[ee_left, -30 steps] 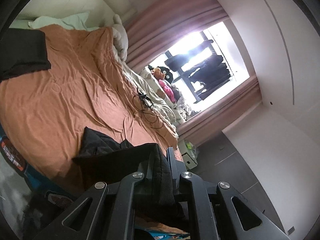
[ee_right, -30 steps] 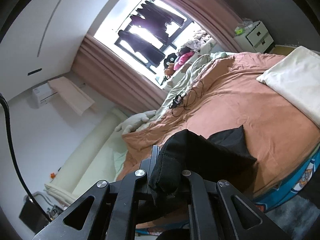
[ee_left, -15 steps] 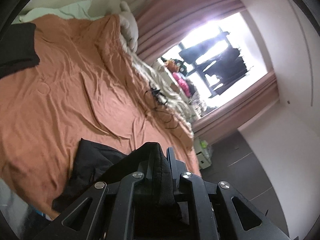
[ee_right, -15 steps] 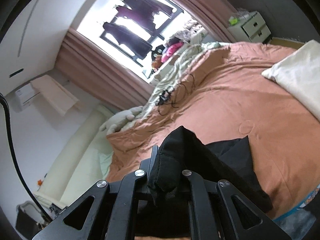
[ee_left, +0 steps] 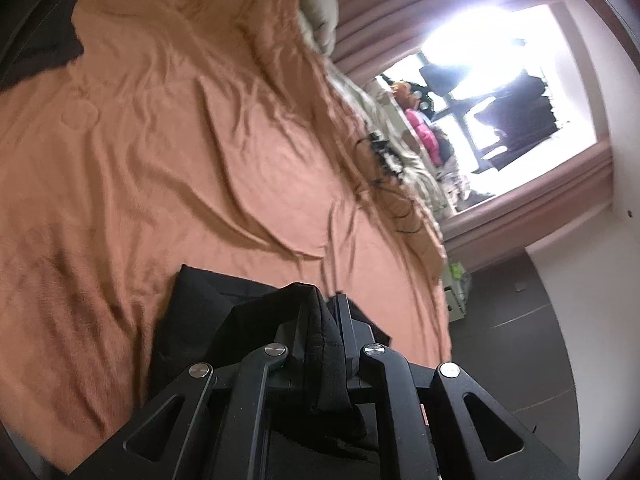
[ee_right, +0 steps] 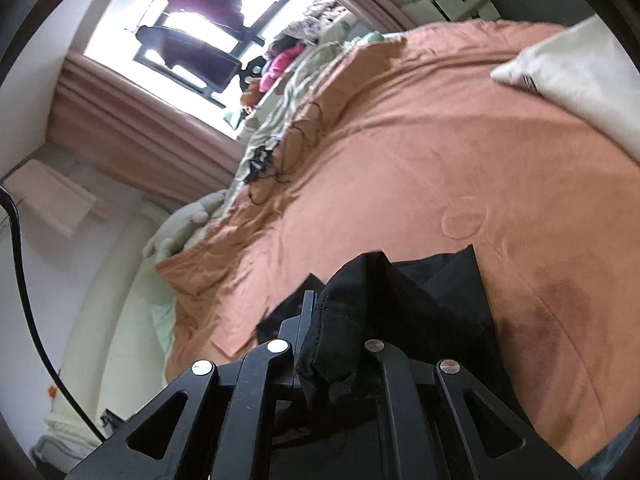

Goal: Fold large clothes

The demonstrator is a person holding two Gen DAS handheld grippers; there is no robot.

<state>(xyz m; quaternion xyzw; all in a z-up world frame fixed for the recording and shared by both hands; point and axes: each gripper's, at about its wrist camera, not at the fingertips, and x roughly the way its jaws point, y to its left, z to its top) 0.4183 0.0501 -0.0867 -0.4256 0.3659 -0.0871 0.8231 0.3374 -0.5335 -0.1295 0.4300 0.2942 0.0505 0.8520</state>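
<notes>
Over the bed (ee_left: 180, 152), both grippers have dropped closer to the orange cover since a second ago, and more of the black garment (ee_left: 208, 320) now lies on it. Left gripper (ee_left: 320, 320) and right gripper (ee_right: 332, 320) each have their fingers pinched nearly shut on a bunched fold of that garment. A cream pillow (ee_right: 580, 72) lies on the far side; black cables (ee_right: 276, 160) trail near the pink-curtained window (ee_right: 192, 32).
</notes>
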